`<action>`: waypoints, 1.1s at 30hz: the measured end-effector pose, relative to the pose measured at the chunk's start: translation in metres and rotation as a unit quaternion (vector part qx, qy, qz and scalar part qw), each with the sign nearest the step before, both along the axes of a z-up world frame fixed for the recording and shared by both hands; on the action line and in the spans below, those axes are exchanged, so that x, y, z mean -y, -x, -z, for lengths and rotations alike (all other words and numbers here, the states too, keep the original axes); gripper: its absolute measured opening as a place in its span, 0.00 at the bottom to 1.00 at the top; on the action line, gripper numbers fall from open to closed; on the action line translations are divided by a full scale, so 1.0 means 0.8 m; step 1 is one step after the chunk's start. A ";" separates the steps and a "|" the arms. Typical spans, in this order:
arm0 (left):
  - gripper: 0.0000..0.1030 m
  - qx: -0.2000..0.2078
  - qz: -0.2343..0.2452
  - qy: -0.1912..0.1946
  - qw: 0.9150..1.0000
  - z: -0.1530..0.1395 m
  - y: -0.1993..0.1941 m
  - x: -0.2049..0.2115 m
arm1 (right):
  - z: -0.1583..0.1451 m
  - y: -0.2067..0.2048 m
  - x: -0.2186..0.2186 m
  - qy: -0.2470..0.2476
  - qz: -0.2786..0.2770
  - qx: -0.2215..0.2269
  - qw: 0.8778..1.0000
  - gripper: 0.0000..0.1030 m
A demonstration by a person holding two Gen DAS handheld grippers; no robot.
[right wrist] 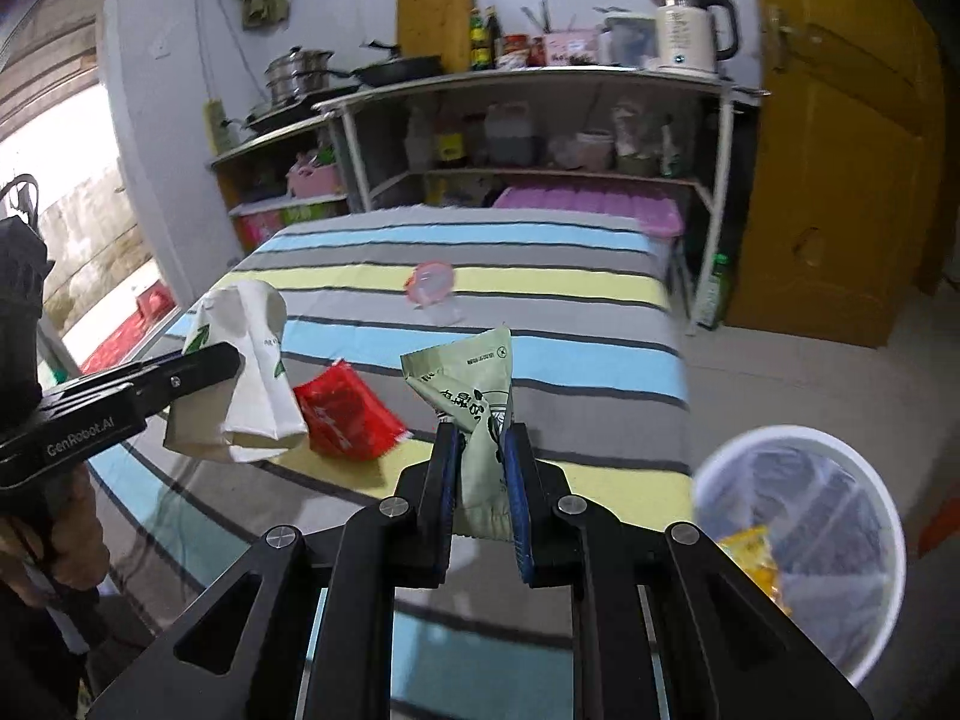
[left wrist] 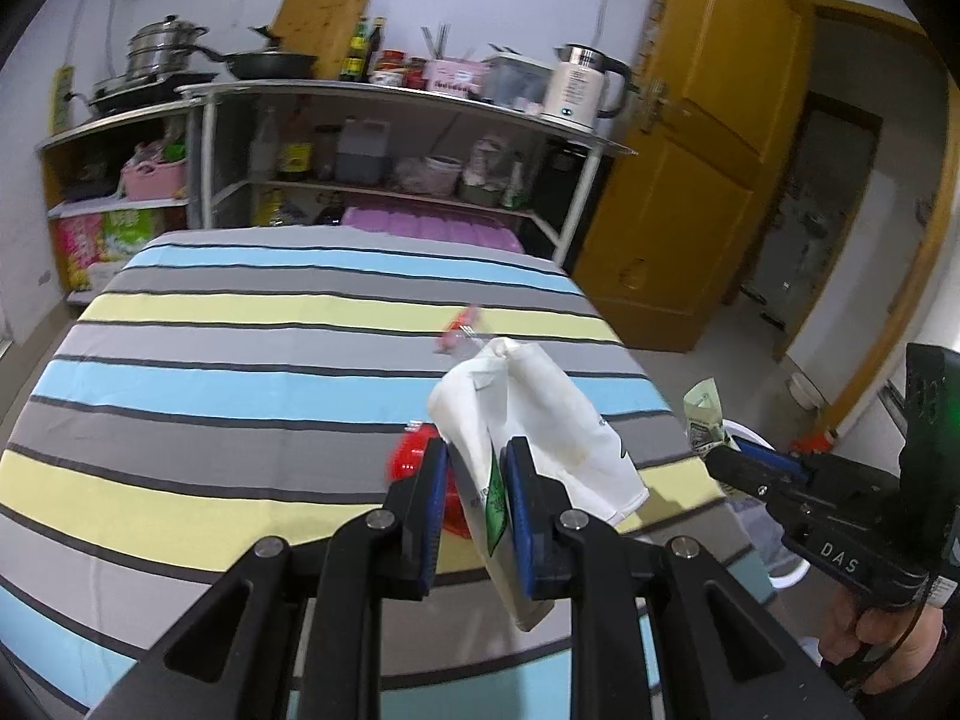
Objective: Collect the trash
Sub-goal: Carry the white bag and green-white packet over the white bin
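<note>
Blue pads line both tools, and each pair is clamped on a piece of litter. The left gripper (left wrist: 477, 504) has its jaws drawn in narrow around a white paper bag (left wrist: 534, 420) with green print, crumpled and held upright above the striped tablecloth (left wrist: 240, 372); the bag's lower end hangs down between the fingers and its upper part bulges out above them. From the right wrist view the same bag (right wrist: 246, 372) shows lifted off the cloth at the tip of the left tool (right wrist: 198, 369).

The right gripper (right wrist: 483, 480) is closed just as tightly on a pale green snack wrapper (right wrist: 474, 396) with dark lettering, which stands up out of the jaws, creased and twisted. In the left wrist view that wrapper (left wrist: 705, 414) pokes up beyond the table's right edge.

On the cloth lie a red packet (right wrist: 345, 414), near the held bag, and farther off a small clear plastic piece with a pink rim (right wrist: 429, 285), blurred. A white waste bin (right wrist: 888, 516) lined with a clear bag stands on the floor to the right of the table, with a yellow wrapper (right wrist: 750, 558) inside it.
</note>
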State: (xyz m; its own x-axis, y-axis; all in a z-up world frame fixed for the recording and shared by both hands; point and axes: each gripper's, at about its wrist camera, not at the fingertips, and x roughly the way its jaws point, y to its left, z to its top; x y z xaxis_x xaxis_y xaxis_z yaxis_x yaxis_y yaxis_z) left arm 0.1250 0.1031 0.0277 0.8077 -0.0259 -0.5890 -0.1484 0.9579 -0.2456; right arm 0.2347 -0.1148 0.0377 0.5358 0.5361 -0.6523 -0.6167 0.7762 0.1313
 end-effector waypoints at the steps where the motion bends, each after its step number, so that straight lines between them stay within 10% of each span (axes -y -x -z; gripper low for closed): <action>1: 0.20 0.000 0.006 -0.001 1.000 -0.002 -0.001 0.007 | -0.003 0.003 0.009 -0.001 0.006 0.003 1.000 0.16; 33: 0.20 -0.023 0.166 -0.028 0.985 0.000 -0.083 0.218 | 0.011 0.005 0.214 -0.026 0.152 -0.002 0.988 0.16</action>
